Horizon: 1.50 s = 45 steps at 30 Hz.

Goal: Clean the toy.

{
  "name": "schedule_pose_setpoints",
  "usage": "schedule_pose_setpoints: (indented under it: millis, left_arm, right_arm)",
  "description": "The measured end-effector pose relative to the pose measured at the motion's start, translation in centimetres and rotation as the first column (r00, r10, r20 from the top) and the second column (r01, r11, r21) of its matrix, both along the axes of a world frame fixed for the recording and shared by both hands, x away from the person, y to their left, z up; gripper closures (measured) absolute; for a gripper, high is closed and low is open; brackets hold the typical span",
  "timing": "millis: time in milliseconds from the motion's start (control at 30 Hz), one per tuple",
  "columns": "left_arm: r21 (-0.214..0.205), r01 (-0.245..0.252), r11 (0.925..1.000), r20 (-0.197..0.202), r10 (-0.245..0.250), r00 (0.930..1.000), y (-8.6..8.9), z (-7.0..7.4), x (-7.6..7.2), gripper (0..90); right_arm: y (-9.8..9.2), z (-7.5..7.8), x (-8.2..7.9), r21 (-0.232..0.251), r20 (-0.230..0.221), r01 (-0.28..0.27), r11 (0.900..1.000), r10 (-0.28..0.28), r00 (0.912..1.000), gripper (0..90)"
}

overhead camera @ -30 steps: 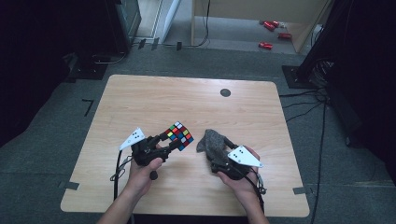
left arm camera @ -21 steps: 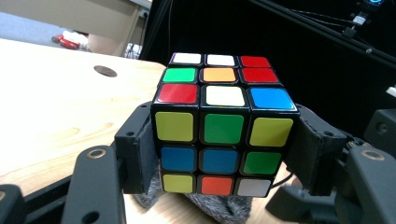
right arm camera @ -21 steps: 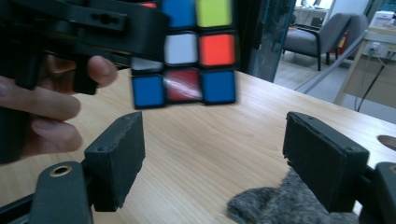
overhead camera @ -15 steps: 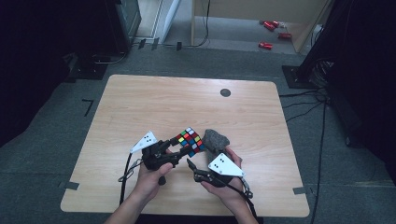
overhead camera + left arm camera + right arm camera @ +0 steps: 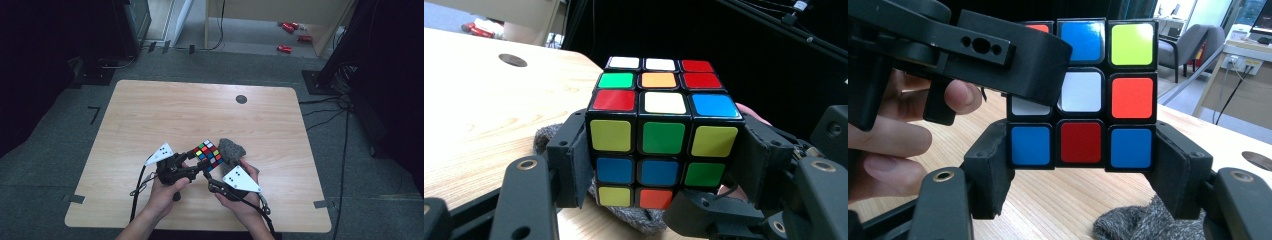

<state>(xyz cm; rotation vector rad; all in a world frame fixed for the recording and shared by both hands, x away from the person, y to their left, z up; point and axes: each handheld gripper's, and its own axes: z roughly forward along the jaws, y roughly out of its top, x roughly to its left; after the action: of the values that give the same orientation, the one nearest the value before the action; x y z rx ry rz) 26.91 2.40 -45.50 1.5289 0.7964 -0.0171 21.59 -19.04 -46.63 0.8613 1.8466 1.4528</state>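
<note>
We have the cube [image 5: 208, 155] up off the table [image 5: 150, 115], clenched between the left gripper [image 5: 192, 170] and its pads on two opposite sides. Our right gripper [image 5: 209, 181] has just been closing around the cube's bottom row, pads at both sides of it. A grey cloth [image 5: 232, 149] lies just behind the cube, touching it. Beyond the cube a dark round hole [image 5: 241, 99] sits near the far edge; bare wood all around. No writing readable.
</note>
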Motion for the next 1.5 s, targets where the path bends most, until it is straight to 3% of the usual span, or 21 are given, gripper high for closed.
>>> schedule_pose_setpoints:
  millis: [133,267,433,600,700,867,967,1000,1100,1233,1333,1400,1433,1467,1500]
  left_arm:
    - [-0.010,0.015,0.9998,-0.018,-0.016,0.9997,0.1,-0.1,0.2,35.2]
    - [-0.016,0.035,0.9993,-0.006,-0.035,0.9994,0.3,-0.2,0.4,32.7]
    - [-0.017,0.035,0.9992,0.050,-0.034,0.9982,1.1,0.2,0.5,19.4]
    - [0.015,0.037,0.9992,0.130,-0.038,0.9908,2.1,0.3,0.7,10.0]
    - [0.078,0.025,0.9966,0.181,-0.038,0.9828,2.4,0.3,0.7,9.7]
    - [0.191,-0.006,0.9816,0.244,-0.042,0.9689,2.1,-0.3,0.6,9.7]
    - [0.219,0.072,0.9731,0.277,-0.133,0.9517,1.9,-0.6,0.2,7.7]
    - [0.241,0.073,0.9678,0.296,-0.145,0.9442,1.7,-0.7,0.1,4.8]
    - [0.289,0.043,0.9563,0.334,-0.143,0.9318,1.3,-0.8,-0.3,3.8]
    - [0.364,0.002,0.9316,0.376,-0.149,0.9144,0.8,-1.2,-0.5,3.7]
    - [0.392,0.013,0.9198,0.389,-0.179,0.9036,0.6,-1.4,-0.7,3.0]
    - [0.397,0.011,0.9179,0.395,-0.181,0.9008,0.5,-1.4,-0.8,1.9]
    - [0.406,-0.012,0.9137,0.409,-0.170,0.8965,0.4,-1.4,-0.9,1.9]
    - [0.410,-0.028,0.9117,0.417,-0.160,0.8946,0.4,-1.4,-0.9,1.9]
    - [0.411,-0.042,0.9107,0.424,-0.150,0.8931,0.4,-1.5,-0.9,1.9]
  right_arm:
    - [0.0,0.1,-0.1,-0.009,-0.002,0.002,1.0000,-0.002,1.0000,34.4]
    - [-0.2,0.1,0.0,-0.002,-0.018,-0.005,1.0000,0.005,0.9998,34.7]
    - [-0.8,0.1,0.3,0.001,-0.043,0.008,1.0000,-0.008,0.9990,34.8]
    - [-2.1,0.4,0.8,0.027,-0.076,0.035,0.9990,-0.033,0.9966,34.8]
    - [-2.9,0.6,1.0,0.048,-0.089,0.052,0.9975,-0.048,0.9949,34.8]
    - [-3.7,1.2,1.1,0.099,-0.122,0.054,0.9936,-0.042,0.9917,34.9]
    - [-3.7,1.6,1.0,0.119,-0.136,0.047,0.9918,-0.031,0.9902,34.9]
    - [-3.6,1.7,0.9,0.126,-0.141,0.042,0.9912,-0.024,0.9897,34.9]
    - [-3.3,2.0,0.8,0.141,-0.152,0.022,0.9898,0.000,0.9884,34.9]
    - [-2.8,2.2,0.6,0.156,-0.177,0.001,0.9877,0.027,0.9839,34.9]
    - [-2.6,2.3,0.5,0.170,-0.195,-0.014,0.9854,0.048,0.9797,34.9]
    - [-2.5,2.3,0.5,0.175,-0.205,-0.022,0.9843,0.058,0.9770,34.8]
    - [-2.5,2.3,0.5,0.180,-0.214,-0.029,0.9833,0.068,0.9744,34.8]
    - [-2.3,2.4,0.5,0.197,-0.256,-0.043,0.9795,0.094,0.9622,34.8]
    - [-2.3,2.3,0.5,0.198,-0.261,-0.047,0.9792,0.099,0.9604,34.9]
